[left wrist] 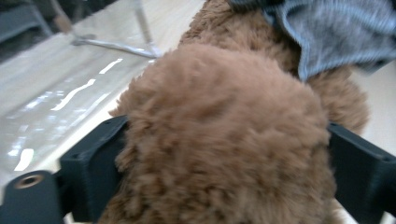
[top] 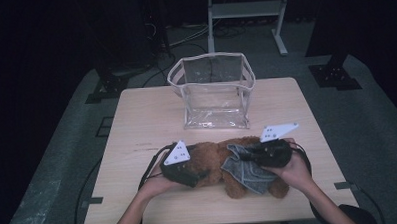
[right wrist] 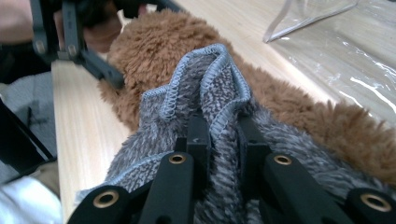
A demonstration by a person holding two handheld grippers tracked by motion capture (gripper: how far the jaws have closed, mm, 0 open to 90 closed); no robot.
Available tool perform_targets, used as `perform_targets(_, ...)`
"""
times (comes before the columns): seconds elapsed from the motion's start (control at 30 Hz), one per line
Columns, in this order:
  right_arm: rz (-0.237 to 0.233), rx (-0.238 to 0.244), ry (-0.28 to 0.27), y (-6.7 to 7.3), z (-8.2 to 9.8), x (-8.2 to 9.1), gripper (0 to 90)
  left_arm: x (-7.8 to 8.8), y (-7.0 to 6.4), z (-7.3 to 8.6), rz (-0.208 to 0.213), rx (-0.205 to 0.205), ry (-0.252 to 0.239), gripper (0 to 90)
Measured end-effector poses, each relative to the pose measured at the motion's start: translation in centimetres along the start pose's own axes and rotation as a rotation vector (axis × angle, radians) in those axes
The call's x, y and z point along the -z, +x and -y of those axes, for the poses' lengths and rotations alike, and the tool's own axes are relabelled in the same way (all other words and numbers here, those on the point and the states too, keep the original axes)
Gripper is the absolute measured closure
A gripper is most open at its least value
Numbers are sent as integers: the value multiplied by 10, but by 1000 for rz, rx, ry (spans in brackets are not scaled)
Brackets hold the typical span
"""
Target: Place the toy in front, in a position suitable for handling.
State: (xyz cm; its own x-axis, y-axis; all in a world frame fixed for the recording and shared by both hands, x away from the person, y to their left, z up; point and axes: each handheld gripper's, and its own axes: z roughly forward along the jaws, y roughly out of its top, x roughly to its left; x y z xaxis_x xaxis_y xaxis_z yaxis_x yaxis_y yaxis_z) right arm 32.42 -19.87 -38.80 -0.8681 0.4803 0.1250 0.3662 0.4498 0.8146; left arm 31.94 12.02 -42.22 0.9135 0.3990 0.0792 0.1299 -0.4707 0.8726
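Clear bag point(top: 213, 91) stands behind plush toy point(top: 213, 164).

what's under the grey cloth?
The brown plush toy lies on the table beneath the grey cloth, fur showing on all sides. The right gripper pinches a fold of the cloth. The toy's covered middle is hidden.

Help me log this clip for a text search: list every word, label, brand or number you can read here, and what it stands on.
No readable text anywhere.
Brown plush toy: no tag or label visible.
Grey cloth: stitched hem, no print.
Clear bag: no logo.
Grey plates on the grippers: dark dots, no characters.
Faint marks on the table: too small to read.
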Motion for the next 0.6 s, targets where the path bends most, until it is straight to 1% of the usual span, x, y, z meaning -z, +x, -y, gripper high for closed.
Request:
perform_targets(0.03,1,15,-5,6,4,2,783,0,0,0,5,2,12,44)
perform_targets(0.07,-3,19,-3,10,7,4,784,0,0,1,17,10,21,28)
perform_targets(0.1,-1,36,3,14,9,6,784,-1,0,2,29,21,25,21)
perform_targets(0.13,2,47,10,17,11,7,784,-2,-1,4,35,16,31,21)
perform_targets(0.17,2,52,19,20,12,8,782,-3,-3,5,28,-7,35,66)
perform_targets(0.2,2,53,25,23,10,9,781,-2,-6,6,8,-43,37,140)
perform_targets(0.23,9,66,28,26,7,10,780,-2,-7,6,0,-55,32,184)
perform_targets(0.27,19,86,20,29,2,12,777,-2,-8,7,-5,-62,24,202)
perform_targets(0.3,24,96,3,33,-4,12,775,-2,-8,8,-10,-77,21,217)
perform_targets(0.37,32,112,-12,35,-12,8,770,-2,-9,8,-17,-96,20,229)
perform_targets(0.47,38,134,11,33,-13,-3,768,-1,-9,10,-31,-105,13,241)
perform_targets(0.5,34,144,14,32,-10,-3,769,0,-9,11,-30,-105,10,246)
perform_targets(0.57,29,124,-1,30,-5,6,772,0,-11,12,-35,-100,3,247)
perform_targets(0.6,35,128,-2,30,-2,10,773,1,-12,12,-37,-102,0,247)
